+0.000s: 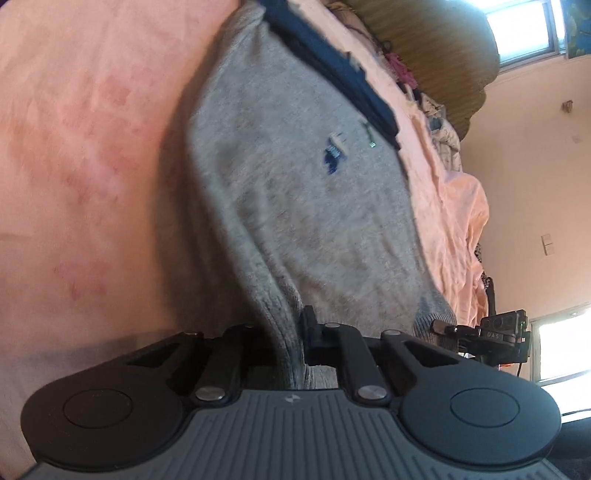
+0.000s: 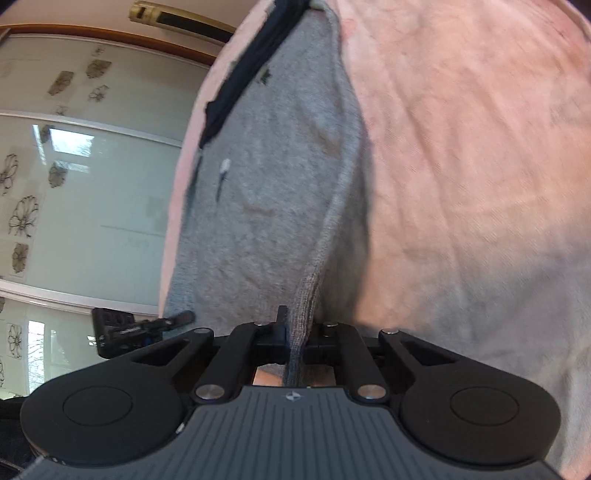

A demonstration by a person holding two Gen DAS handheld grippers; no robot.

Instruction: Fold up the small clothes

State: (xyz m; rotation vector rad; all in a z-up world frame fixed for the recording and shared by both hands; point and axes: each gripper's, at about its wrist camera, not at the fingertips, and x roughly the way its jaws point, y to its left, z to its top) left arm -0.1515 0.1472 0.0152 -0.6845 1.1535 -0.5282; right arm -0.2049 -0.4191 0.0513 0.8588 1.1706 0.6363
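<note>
A small grey knit garment (image 1: 295,177) with a navy band (image 1: 332,70) at its far end and a small blue logo lies on a pink sheet (image 1: 92,147). My left gripper (image 1: 291,343) is shut on a raised fold at the garment's near hem. In the right wrist view the same grey garment (image 2: 266,203) stretches away toward its navy band (image 2: 251,74). My right gripper (image 2: 295,343) is shut on the ribbed near edge there. Each gripper shows in the other's view, right gripper (image 1: 448,328) and left gripper (image 2: 181,316), both at the hem.
The pink sheet (image 2: 461,166) covers a bed. Loose clothes (image 1: 439,122) and a striped bolster (image 1: 436,48) lie along the far side. A wall with a window (image 1: 517,29) stands beyond. Glass wardrobe doors with flower prints (image 2: 74,184) stand past the bed's edge.
</note>
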